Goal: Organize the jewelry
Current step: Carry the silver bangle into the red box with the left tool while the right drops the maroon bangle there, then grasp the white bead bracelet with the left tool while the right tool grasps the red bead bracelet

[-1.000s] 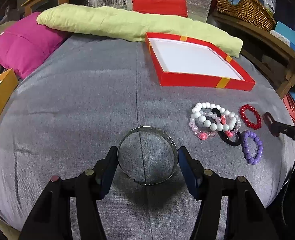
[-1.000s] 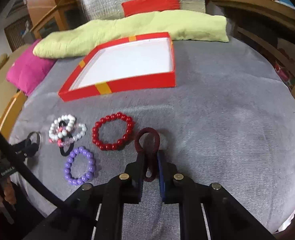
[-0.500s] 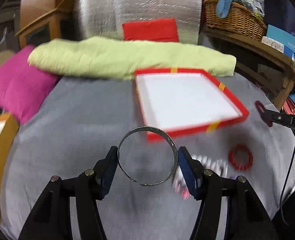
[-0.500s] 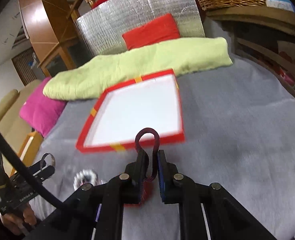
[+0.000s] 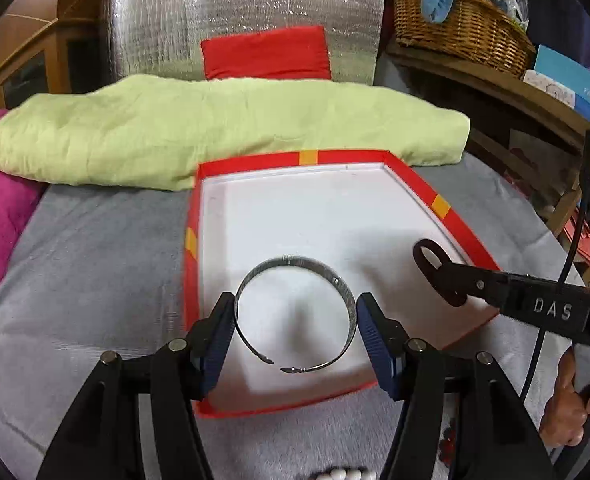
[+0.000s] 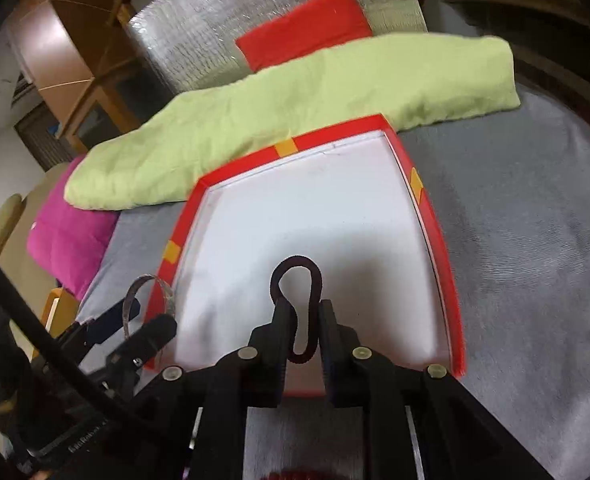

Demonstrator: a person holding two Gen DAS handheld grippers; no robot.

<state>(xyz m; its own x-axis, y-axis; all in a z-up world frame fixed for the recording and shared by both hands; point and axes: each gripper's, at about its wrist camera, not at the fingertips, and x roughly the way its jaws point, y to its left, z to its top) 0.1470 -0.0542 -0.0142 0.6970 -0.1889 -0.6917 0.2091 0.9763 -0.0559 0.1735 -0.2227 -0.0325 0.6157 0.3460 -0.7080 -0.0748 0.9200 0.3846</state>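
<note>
Moved since earlier frame: both tools went from above the grey bedding and loose bracelets to above the red tray (image 5: 439, 204); the tray now fills the centre of both views.
Left tool (image 5: 295, 322): jaws set wide, pads pressed on either side of the silver bangle (image 5: 295, 266); bangle held over the tray's white floor, lower centre of the left view.
Right tool (image 6: 302, 322): jaws narrow and opening, dark red hair tie (image 6: 315, 280) between the pads as a pinched loop, over the tray floor near its front edge.
Left view only: right tool entering from the right edge with the hair tie loop at its tip; a hand (image 5: 571, 412) on its grip, lower right; wicker basket (image 5: 459, 28) on a wooden shelf, upper right; white beads (image 5: 343, 474) at the bottom edge.
Right view only: left tool and bangle at lower left, by the tray's left rim; red bead bracelet (image 6: 295, 475) barely visible at the bottom edge.
Surface: grey bed cover (image 5: 95, 264); tray resting on it.
Room: green pillow (image 5: 199, 128) behind the tray, red cushion (image 5: 267, 54) against silver foil panel (image 5: 247, 4), pink cushion (image 6: 71, 236) at left.
</note>
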